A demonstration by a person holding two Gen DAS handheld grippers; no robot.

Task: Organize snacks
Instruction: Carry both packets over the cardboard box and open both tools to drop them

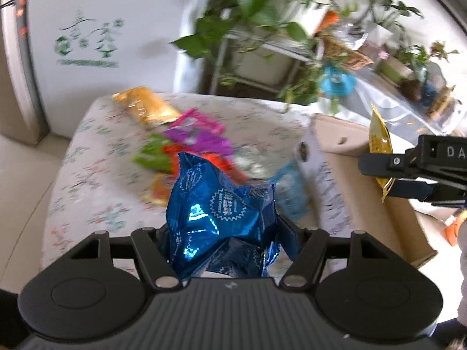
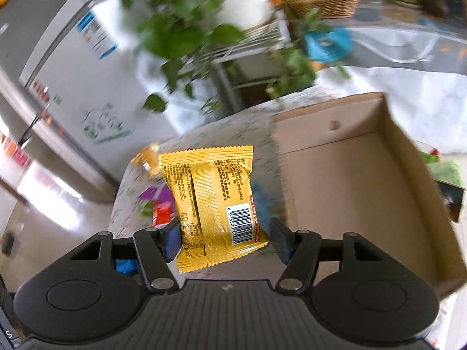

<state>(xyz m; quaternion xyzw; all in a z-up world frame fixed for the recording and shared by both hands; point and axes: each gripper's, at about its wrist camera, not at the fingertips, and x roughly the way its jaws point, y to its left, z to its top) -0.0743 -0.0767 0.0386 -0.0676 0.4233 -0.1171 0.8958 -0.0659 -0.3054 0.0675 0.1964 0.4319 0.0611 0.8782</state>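
- Snacks are the task's things, and two are off the table: a blue foil packet [image 1: 221,215] held up in the left gripper [image 1: 227,233], and a yellow packet [image 2: 210,201] in the right gripper [image 2: 224,239], both in the air near the cardboard box [image 2: 350,180]
- Blue foil packet is crumpled and glossy, its creases catching light; the left claw is narrowed around its lower part, which looks like a firm pinch on a thin, slippery film
- Yellow packet is a matt pillow pack with crimped zigzag ends, a back seam and a barcode; the right claw grips it by its lower half, pads pressed on both sides, so the pack stands upright above the fingers
- Cardboard box is shallow, open-topped and plain brown, with nothing visible on its floor; my guess is both packets are held high to clear its wall before being dropped in
- Loose pile [image 1: 186,143] of orange, pink, purple, green and red wrappers lies blurred on the patterned tablecloth [image 1: 87,180], beside the box, yet to be sorted
- Leafy plants [image 1: 254,8] and a wicker basket [image 2: 324,5] stand behind the table
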